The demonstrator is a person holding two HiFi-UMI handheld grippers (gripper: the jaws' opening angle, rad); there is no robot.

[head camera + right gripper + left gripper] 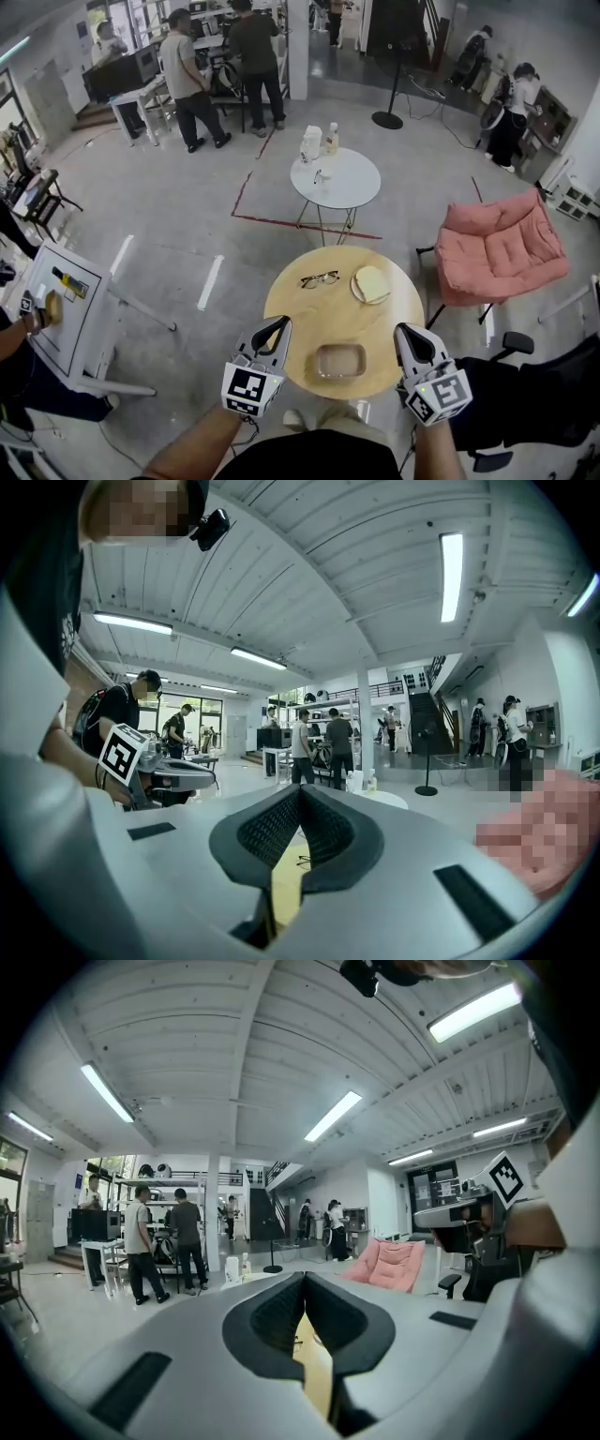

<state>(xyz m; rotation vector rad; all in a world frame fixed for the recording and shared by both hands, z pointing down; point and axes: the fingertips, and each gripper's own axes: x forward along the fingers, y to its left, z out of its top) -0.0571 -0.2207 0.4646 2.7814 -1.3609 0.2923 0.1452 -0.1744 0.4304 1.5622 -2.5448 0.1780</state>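
Wooden and round, the counter [300, 314] carries a clear rectangular plastic tray [340, 359] near its front edge, between the left claw [279, 324] and right claw [403, 330], both clenched on nothing. Beyond lie black-framed glasses [320, 278] and a white plate [356, 292] bearing a pale yellow slice [373, 281].

Round light-wood counter [298, 317]: dark-framed glasses [320, 278] on far side, small round plate [357, 288] with pale square slice [373, 282] just right of them, clear rectangular plastic container [340, 360] near front edge
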